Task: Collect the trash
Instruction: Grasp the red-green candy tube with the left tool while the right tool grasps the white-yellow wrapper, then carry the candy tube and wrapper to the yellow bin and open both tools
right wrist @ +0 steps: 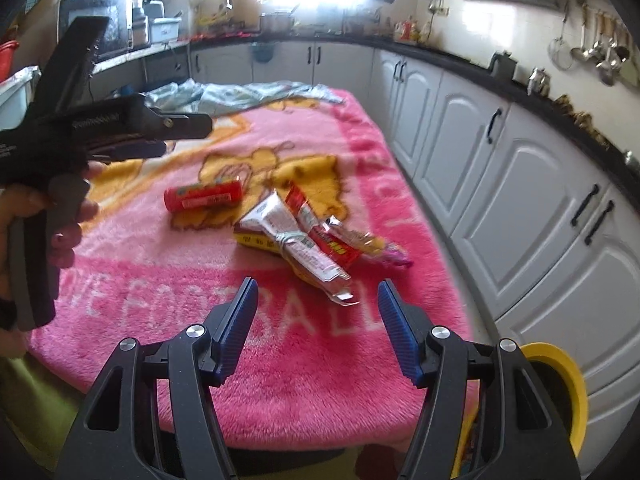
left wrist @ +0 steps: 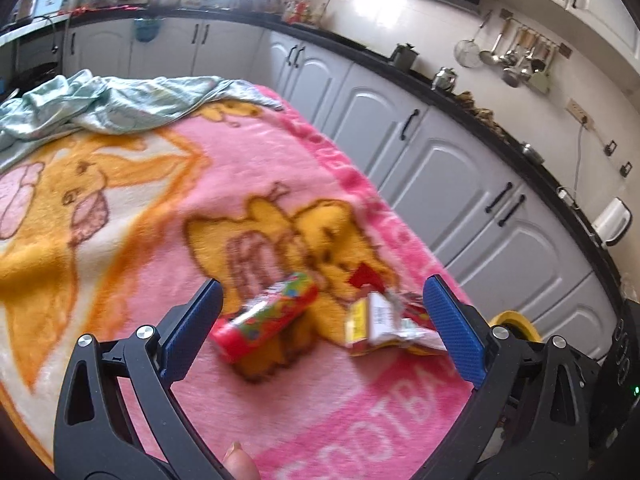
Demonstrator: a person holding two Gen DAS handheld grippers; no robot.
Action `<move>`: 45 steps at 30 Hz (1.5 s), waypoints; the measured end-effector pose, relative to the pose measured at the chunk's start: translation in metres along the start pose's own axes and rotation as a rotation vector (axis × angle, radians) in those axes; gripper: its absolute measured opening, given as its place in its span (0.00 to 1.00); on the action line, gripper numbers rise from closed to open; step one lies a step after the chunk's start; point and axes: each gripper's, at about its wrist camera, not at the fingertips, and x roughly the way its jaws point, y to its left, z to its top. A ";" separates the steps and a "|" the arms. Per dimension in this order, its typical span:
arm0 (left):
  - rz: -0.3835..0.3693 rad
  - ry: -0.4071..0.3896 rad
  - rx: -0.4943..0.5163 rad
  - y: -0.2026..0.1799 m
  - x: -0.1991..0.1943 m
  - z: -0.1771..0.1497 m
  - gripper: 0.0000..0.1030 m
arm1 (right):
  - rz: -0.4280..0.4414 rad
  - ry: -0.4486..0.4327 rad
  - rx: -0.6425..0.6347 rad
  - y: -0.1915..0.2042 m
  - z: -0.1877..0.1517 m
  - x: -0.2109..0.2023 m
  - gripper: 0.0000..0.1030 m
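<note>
Right wrist view: approach step is judged, both the right gripper point(right wrist: 316, 304) and left gripper point(left wrist: 322, 320) held apart and empty above wrappers point(right wrist: 316, 244) on the pink blanket point(right wrist: 280, 360); descent and closing needed.

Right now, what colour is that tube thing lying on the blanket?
Red, with a colourful printed label; the tube shows best in the right wrist view.

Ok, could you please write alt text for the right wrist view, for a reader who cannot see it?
The open right gripper points down at a pile of empty wrappers and a red tube lying on a pink blanket. The left gripper, held in a hand, is at the left; white kitchen cabinets stand behind.
</note>
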 end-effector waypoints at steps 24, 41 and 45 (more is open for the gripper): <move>0.064 0.180 0.181 0.019 0.061 -0.022 0.57 | 0.150 0.136 0.032 -0.012 -0.011 0.046 0.08; -0.008 0.175 0.193 0.010 0.036 -0.027 0.24 | 0.151 0.045 0.073 -0.002 -0.014 -0.010 0.08; -0.054 0.145 0.212 -0.009 0.021 -0.025 0.24 | 0.132 0.014 0.085 -0.006 -0.015 -0.029 0.08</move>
